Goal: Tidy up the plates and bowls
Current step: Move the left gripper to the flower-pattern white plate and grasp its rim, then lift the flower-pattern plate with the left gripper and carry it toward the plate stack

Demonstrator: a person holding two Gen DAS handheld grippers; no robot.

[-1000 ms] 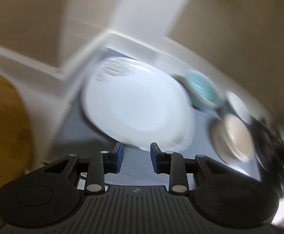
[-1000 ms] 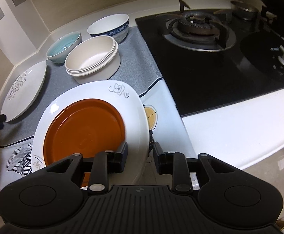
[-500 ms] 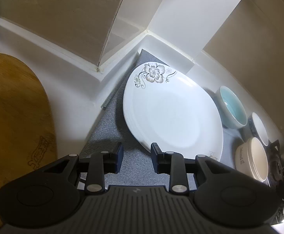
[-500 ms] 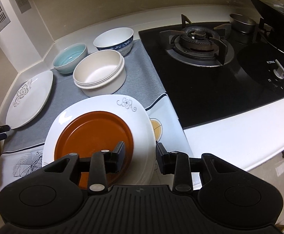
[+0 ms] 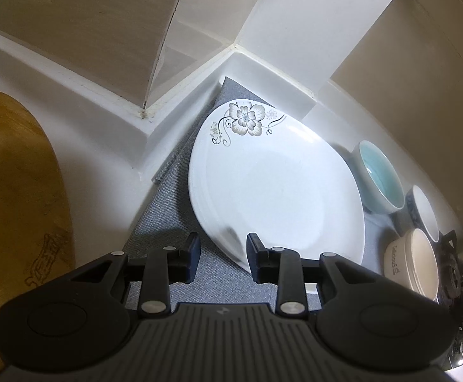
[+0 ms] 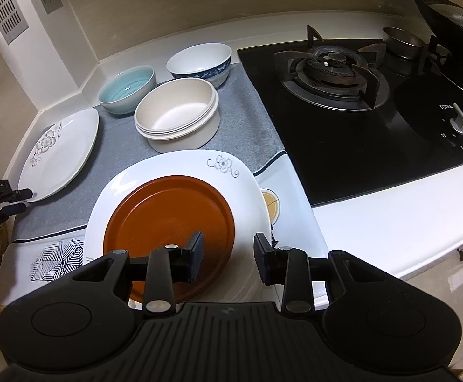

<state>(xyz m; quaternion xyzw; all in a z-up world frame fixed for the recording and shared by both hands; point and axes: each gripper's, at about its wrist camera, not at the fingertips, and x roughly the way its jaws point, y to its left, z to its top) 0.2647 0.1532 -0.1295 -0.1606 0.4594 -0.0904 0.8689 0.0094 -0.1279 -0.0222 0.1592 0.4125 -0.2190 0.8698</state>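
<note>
The left gripper (image 5: pixel 221 256) stands spread and empty astride the near rim of the flowered white plate (image 5: pixel 276 191) on the grey mat (image 5: pixel 164 222); the right gripper (image 6: pixel 228 254), also spread, hovers over the orange plate (image 6: pixel 171 219) stacked on a second white plate (image 6: pixel 247 184). Glazed, thin, sloping rims could slip from the pads or clatter against the bowls just beside

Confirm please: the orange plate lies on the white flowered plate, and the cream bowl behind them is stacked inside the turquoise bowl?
Not quite. The orange plate does lie on the white flowered plate, but the cream bowl stands on the grey mat beside the turquoise bowl, not inside it. The right wrist view shows this.
</note>
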